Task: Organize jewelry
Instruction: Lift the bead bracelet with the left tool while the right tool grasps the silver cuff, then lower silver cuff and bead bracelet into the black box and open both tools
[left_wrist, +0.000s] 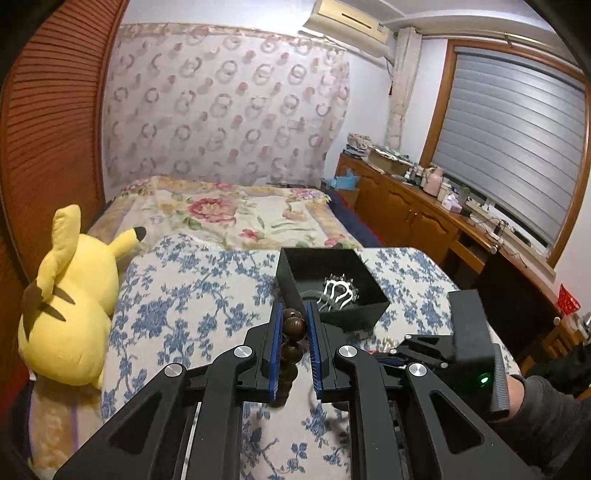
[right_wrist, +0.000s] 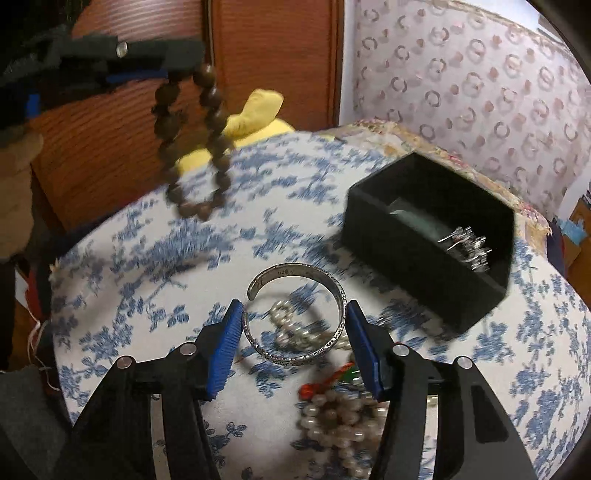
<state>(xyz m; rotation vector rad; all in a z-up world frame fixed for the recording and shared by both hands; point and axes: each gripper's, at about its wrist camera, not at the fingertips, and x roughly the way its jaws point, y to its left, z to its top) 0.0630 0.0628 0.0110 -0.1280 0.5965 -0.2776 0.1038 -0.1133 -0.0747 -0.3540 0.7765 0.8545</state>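
Behind everything we see a bedroom: a patterned curtain (left_wrist: 225, 103) on the far wall, a bed with a flowered blanket (left_wrist: 236, 210), and a wooden cabinet (left_wrist: 406, 206) under a window with grey blinds (left_wrist: 513, 144). Nearer to us lies a round surface under a blue-and-white floral cloth (right_wrist: 147, 258), with a yellow plush toy (left_wrist: 70, 306) beside it.

On the cloth sits an open black box (right_wrist: 424, 254), holding a spiky silver piece (right_wrist: 467, 245).

Our left gripper (left_wrist: 293, 328) is clenched on a brown wooden bead bracelet (right_wrist: 194, 147). In the right wrist view the loop hangs down from the pads, its long axis running top to bottom, raised clear of the cloth and well to the left of the box.

Our right gripper (right_wrist: 293, 339) has its blue pads touching both sides of a silver cuff bangle (right_wrist: 295, 317); the picture does not show how firmly they press. The bangle's gap points away to the upper left.

Beneath the bangle are small pearls (right_wrist: 291, 332), and a pile of pearl strands (right_wrist: 340, 424) lies closer to us, with a bit of red and green (right_wrist: 332, 380).
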